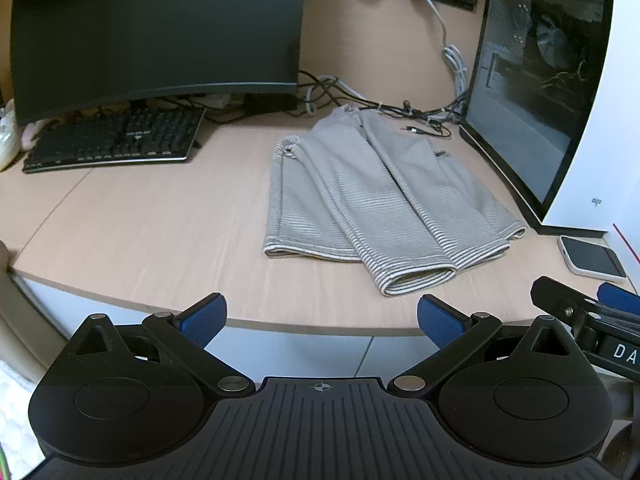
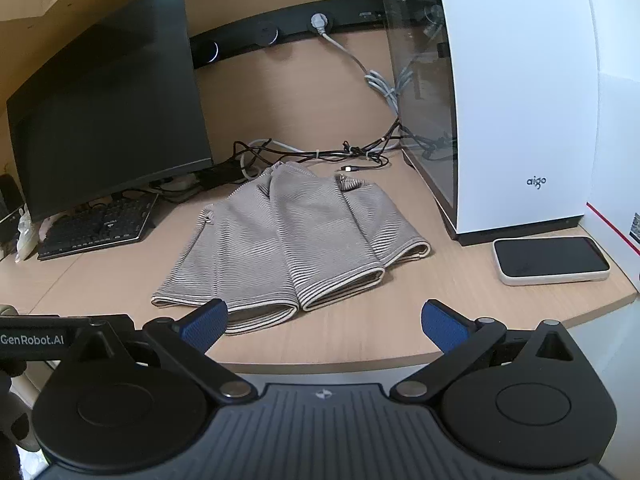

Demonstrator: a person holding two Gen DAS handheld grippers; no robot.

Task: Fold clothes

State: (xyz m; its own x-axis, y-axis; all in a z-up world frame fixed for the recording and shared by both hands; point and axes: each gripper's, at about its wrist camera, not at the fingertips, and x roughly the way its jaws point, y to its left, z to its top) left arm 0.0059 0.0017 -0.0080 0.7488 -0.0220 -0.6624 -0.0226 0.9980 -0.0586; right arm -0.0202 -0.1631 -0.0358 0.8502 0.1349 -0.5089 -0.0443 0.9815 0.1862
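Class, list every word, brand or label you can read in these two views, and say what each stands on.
"aigo": white computer case.
"GenRobot.AI": side of the left gripper.
"DA", cut off at the picture's edge: side of the right gripper.
Keyboard keys and the red-edged box's label: too small to read.

A dark monitor (image 1: 156, 32), keyboard (image 1: 116, 140), tangled cables (image 2: 320, 154), white computer case (image 2: 516, 100) and phone (image 2: 552, 261) share the desk (image 1: 140, 232).

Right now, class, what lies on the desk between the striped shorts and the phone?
Nothing: in the right wrist view only bare desk runs between the striped shorts and the phone. The computer case stands further back.
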